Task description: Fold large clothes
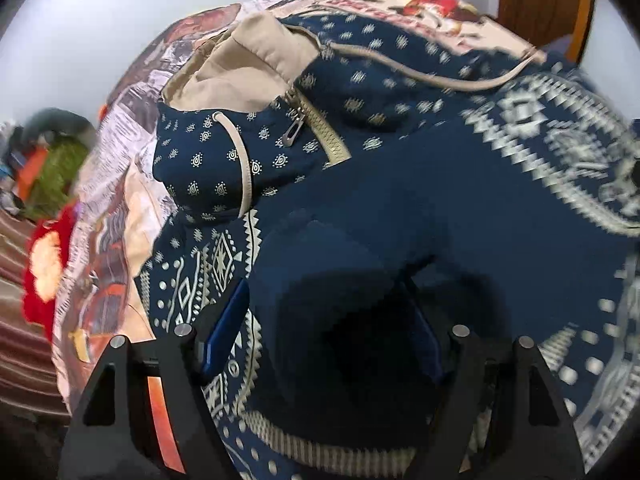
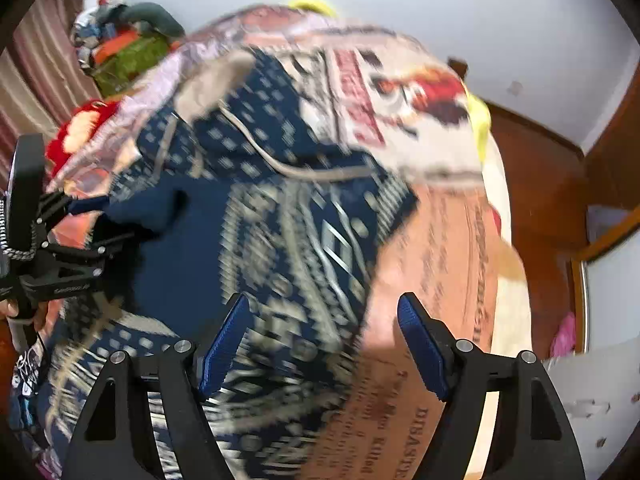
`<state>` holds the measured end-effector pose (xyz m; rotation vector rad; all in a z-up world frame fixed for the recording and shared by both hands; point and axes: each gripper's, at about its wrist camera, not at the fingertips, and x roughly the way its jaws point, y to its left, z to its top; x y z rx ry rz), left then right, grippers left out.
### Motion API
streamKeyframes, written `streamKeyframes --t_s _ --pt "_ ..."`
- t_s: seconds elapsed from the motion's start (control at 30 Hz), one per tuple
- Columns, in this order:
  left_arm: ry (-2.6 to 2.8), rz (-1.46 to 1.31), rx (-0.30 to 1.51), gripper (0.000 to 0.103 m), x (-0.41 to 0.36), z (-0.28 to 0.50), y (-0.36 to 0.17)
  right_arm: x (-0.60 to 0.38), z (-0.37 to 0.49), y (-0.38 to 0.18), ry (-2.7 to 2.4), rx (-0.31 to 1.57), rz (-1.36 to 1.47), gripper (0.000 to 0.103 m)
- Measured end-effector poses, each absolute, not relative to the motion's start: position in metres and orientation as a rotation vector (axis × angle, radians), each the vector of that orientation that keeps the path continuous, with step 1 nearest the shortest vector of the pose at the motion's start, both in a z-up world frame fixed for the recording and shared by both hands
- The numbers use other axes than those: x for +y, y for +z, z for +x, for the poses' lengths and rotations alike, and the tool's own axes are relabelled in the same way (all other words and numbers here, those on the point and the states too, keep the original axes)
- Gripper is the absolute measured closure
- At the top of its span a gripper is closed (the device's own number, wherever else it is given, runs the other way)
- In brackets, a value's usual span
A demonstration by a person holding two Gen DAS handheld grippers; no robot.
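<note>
A navy hoodie (image 1: 400,184) with beige patterns lies spread on a printed bed sheet (image 1: 116,168). Its beige-lined hood (image 1: 240,64) and zipper (image 1: 304,120) sit at the far side. A plain navy sleeve (image 1: 340,260) lies folded across the body and runs between the fingers of my left gripper (image 1: 326,300). Those jaws stand wide, with patterned cloth showing beside the left pad (image 1: 224,328). My right gripper (image 2: 324,304) is open above the hoodie's (image 2: 280,220) side edge and the sheet (image 2: 432,248), with nothing in it. The left gripper (image 2: 100,220) shows at the left by the sleeve cuff.
A heap of other clothes (image 2: 124,52) and a red item (image 1: 44,264) lie at the bed's far left by a striped curtain (image 1: 20,320). Brown wooden flooring (image 2: 548,200) runs along the right of the bed. Both views are blurred.
</note>
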<state>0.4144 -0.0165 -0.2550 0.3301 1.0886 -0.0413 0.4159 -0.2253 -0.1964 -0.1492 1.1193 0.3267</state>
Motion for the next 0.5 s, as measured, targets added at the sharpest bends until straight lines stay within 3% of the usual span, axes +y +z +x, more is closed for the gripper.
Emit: streamKeyframes --t_s 0.07,0.13,0.23,0.5 --pt "-0.029 0.317 1.052 0.037 -0.013 0.414 -0.252 -0.235 0.420 -0.212 0.310 1.148 -0.130 0.028" --pt "0.003 0.318 1.027 0.056 -0.005 0.414 -0.247 -0.240 0.422 -0.223 0.315 1.167 -0.106 0.028" --pt "0.073 0.303 0.985 0.068 0.019 0.414 -0.237 -0.239 0.422 -0.227 0.329 1.147 -0.121 0.024" --pt "0.162 0.157 1.075 0.065 0.110 0.404 -0.250 -0.233 0.420 -0.229 0.335 1.132 -0.157 0.018"
